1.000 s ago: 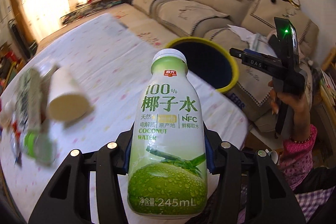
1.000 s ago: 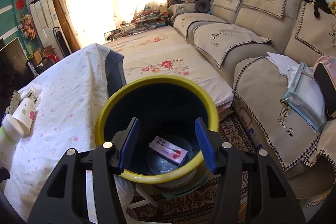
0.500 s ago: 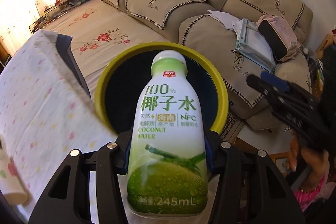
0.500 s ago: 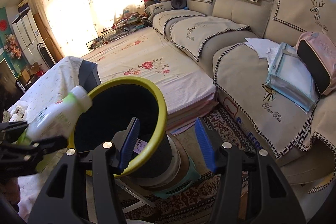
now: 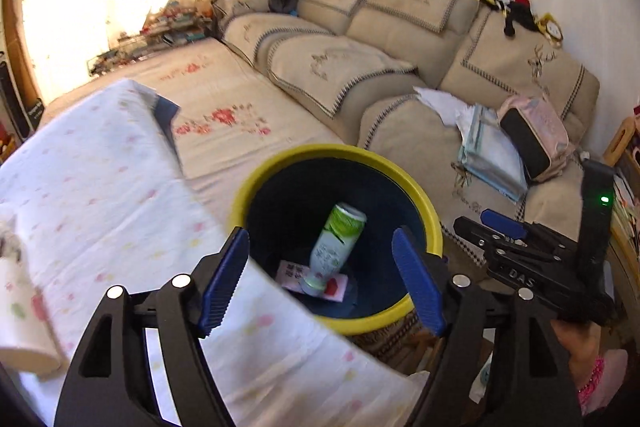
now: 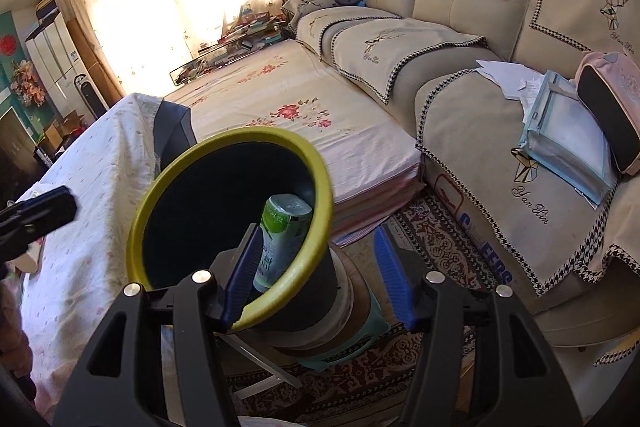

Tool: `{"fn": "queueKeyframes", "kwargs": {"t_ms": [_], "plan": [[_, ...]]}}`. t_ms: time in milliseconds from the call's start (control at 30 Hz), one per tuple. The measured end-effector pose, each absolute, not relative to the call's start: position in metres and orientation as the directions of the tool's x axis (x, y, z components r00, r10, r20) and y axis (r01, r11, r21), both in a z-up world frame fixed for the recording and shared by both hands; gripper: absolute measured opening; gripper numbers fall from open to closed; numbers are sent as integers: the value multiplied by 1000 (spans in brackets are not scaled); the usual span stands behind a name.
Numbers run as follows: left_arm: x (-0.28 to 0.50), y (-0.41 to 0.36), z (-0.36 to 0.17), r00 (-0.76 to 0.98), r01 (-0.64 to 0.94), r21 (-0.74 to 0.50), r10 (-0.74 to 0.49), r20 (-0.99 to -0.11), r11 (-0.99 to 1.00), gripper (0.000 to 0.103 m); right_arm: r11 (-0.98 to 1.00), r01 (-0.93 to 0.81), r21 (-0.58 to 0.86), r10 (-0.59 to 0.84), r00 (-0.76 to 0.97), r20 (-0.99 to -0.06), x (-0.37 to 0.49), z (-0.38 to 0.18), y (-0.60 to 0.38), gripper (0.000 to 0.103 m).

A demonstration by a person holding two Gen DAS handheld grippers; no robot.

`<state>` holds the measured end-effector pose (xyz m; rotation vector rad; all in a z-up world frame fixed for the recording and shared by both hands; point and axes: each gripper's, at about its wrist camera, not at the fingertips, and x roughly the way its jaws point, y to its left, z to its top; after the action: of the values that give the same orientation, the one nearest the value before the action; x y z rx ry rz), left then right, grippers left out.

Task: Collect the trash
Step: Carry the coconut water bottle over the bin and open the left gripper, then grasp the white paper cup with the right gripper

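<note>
The green-and-white coconut water bottle (image 5: 334, 243) stands upside down inside the dark bin with the yellow rim (image 5: 424, 203), on a pink-and-white packet (image 5: 294, 273). My left gripper (image 5: 320, 279) is open and empty above the bin's near edge. My right gripper (image 6: 316, 275) is open and empty beside the bin's right side (image 6: 320, 187); the bottle (image 6: 280, 239) shows through its jaws. The right gripper also shows in the left wrist view (image 5: 520, 259) to the right of the bin.
A table with a white dotted cloth (image 5: 100, 195) lies to the left of the bin, with a paper cup (image 5: 20, 323) at its left edge. A beige sofa (image 6: 480, 67) and a flowered mattress (image 6: 300, 115) lie behind. The bin stands on a stool (image 6: 344, 339) over a patterned rug.
My left gripper has opened and let go of the bottle, which has dropped into the bin. The right gripper has drawn back to the bin's right side.
</note>
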<state>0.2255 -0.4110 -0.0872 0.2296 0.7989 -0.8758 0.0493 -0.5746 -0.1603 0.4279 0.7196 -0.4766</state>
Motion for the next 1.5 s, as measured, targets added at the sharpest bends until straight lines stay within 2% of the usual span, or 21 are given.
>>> {"fn": "queueKeyframes", "kwargs": {"t_ms": [267,433,600,700,833,1033,1333,1400,1500], "plan": [[204,-268,-40,624,626,-95,-571,-534,774,87,874,451,182,-202,677,-708,77,-151,-529,55],[207,-178,-23,760,481,-59,-450,-469,874,91,928,337,162,-130,697,-706,103,-141,-480,56],[227,-98,-23,834,329,-85,-331,-442,941,91,973,185,140,-33,707,-707,130,-134,-416,56],[241,-62,-28,883,226,-59,-230,-408,972,92,988,89,128,28,704,-710,146,-131,-376,56],[254,-33,-43,910,132,-81,-153,-385,988,92,995,-2,99,72,702,-709,168,-126,-327,56],[253,-24,-60,902,116,-141,-163,-400,983,95,995,-89,38,89,688,-720,204,-123,-273,56],[246,-21,-70,904,98,-142,-148,-401,985,96,994,-105,-4,71,698,-713,240,-121,-239,56],[246,-20,-70,905,94,-143,-144,-399,985,96,995,-101,-11,63,701,-711,246,-121,-238,49],[245,-20,-70,910,83,-142,-133,-393,986,96,995,-95,5,69,692,-719,252,-122,-239,22]]}}
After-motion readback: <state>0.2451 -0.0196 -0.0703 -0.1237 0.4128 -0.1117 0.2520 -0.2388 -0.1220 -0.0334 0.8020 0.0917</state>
